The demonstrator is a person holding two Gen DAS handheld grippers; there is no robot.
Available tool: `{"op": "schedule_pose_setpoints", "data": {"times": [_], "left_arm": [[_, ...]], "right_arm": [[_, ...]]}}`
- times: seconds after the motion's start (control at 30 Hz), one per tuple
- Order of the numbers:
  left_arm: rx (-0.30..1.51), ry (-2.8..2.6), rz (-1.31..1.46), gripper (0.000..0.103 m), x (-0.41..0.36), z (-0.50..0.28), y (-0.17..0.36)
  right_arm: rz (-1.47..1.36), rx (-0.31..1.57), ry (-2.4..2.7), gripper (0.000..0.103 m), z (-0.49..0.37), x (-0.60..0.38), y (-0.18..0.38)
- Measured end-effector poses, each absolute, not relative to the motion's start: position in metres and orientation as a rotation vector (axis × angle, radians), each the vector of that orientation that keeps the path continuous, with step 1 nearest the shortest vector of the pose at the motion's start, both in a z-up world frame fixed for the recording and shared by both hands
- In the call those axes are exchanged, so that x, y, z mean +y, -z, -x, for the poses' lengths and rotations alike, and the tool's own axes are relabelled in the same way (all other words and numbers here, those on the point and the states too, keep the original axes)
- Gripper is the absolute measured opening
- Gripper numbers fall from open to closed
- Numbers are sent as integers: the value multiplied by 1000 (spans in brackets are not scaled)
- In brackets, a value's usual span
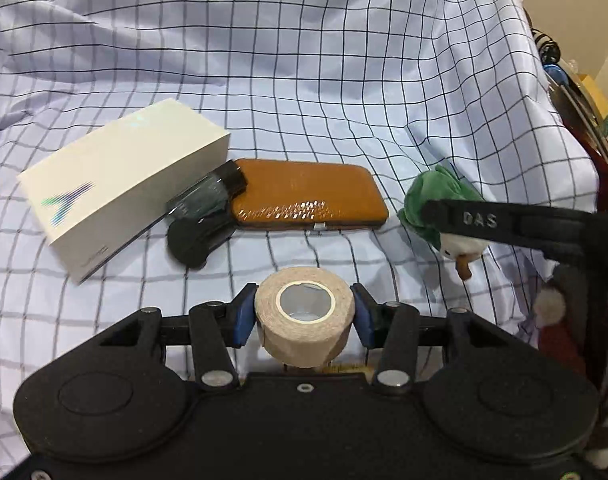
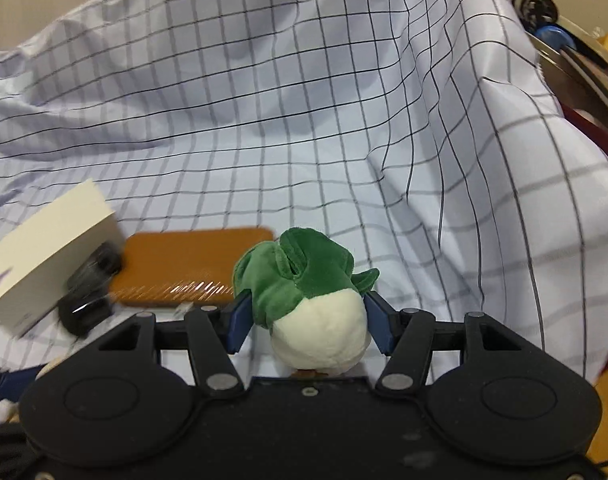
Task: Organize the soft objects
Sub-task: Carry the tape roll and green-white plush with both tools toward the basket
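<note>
in the left wrist view, your left hand-held gripper (image 1: 304,316) is closed on the roll of beige tape (image 1: 304,314); both blue pads touch its sides and the hole of the roll faces the camera. the roll seems to be lifted a little over the checked cloth (image 1: 304,80), but i cannot tell this for sure. farther on the cloth lie a white box (image 1: 119,184), a small dark bottle (image 1: 203,212) leaning against it, and a brown case (image 1: 308,196) just beside the bottle. at the right, the green and white plush toy (image 1: 436,208) is partly behind a black finger of the other tool.

in the right wrist view, your right hand-held gripper (image 2: 308,314) grips this plush toy (image 2: 308,296) at its white body (the green part points away from the camera). the brown case (image 2: 191,264) and the white box (image 2: 43,240) are near on the left, a bit blurred.

so i judge you are in the carrying step, each tool with one soft thing. no container shows in either view, so the next move asks you first to choose one place on the cloth, apart from the hard things, and to set both down there gently.
</note>
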State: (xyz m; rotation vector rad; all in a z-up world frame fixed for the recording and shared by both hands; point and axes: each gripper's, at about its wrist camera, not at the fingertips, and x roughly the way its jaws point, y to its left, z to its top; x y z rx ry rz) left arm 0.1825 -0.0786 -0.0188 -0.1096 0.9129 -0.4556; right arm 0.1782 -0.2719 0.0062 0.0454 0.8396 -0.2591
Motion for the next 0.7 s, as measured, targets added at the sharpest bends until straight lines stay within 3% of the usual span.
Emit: {"op": "schedule_pose_setpoints", "data": {"times": [0.7], "left_arm": [[869, 240, 188, 48, -18, -71, 5]], "right_arm": [[-194, 757, 40, 59, -14, -215, -41]]}}
